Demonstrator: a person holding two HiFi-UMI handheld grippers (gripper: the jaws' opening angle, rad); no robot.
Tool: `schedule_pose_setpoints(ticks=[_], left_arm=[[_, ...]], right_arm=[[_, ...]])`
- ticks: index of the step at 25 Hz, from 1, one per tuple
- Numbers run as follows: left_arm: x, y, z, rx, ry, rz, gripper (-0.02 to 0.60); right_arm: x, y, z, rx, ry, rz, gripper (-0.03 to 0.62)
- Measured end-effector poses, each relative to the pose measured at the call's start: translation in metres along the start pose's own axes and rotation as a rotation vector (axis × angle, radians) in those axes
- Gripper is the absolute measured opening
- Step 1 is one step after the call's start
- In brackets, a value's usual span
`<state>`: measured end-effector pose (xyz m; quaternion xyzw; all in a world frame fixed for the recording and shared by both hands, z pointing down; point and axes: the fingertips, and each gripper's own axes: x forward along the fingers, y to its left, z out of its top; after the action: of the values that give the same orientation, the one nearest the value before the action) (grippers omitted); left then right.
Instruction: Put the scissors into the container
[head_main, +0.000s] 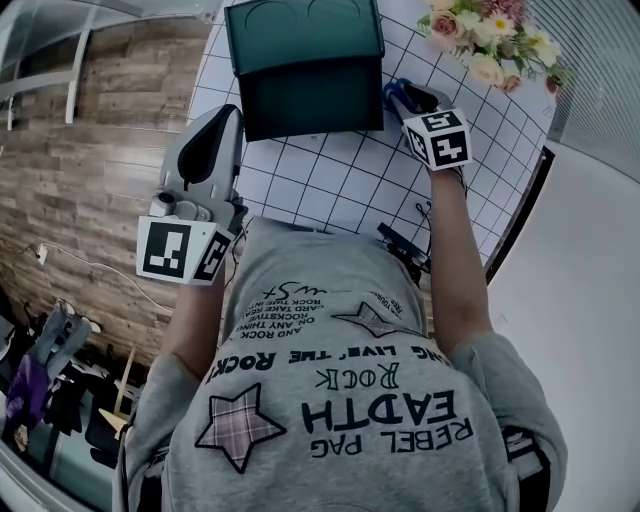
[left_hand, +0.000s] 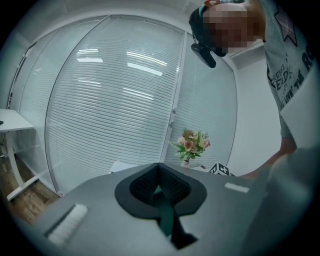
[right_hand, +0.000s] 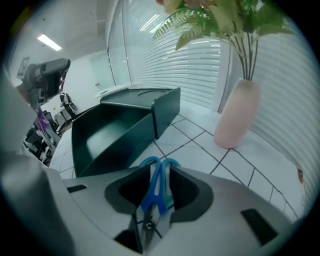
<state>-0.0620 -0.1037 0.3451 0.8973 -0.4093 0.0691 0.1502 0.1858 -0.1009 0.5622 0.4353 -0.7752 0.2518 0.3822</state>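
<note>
In the head view, blue-handled scissors (head_main: 397, 95) are seen on the desk (head_main: 330, 170), just beside the dark green container (head_main: 305, 75). In the left gripper view, the left gripper (left_hand: 159, 167) is pressed together on nothing. In the right gripper view, the scissors are straddled, unpressed, by the wide right gripper (right_hand: 161, 172). If it is closed off-centre, the slim handles could be knocked askew. Nothing is seen inside the container.

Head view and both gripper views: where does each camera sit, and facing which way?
Head view: on the person's head, looking steeply down at the gridded table, container, left gripper, right gripper; shirt and arms show.
Left gripper view: on the left gripper, facing about level toward window blinds and flowers; its shut jaws and the person's torso show.
Right gripper view: on the right gripper, angled down at scissors between its open jaws, container behind.
Shared: flowers appear in all three; the container in head and right gripper views.
</note>
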Motion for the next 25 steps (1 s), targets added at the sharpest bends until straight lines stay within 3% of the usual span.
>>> schedule_pose_setpoints(ticks=[14,25], left_arm=[[0.001,-0.002,0.005,0.005,-0.010,-0.004,0.009],[0.000,-0.005,0.012,0.013,-0.029,-0.009,0.009]], right_arm=[[0.000,-0.005,-0.002,0.027,0.081,-0.009,0.087],[-0.029,-0.015,0.007,0.083,-0.018,-0.046,0.086]])
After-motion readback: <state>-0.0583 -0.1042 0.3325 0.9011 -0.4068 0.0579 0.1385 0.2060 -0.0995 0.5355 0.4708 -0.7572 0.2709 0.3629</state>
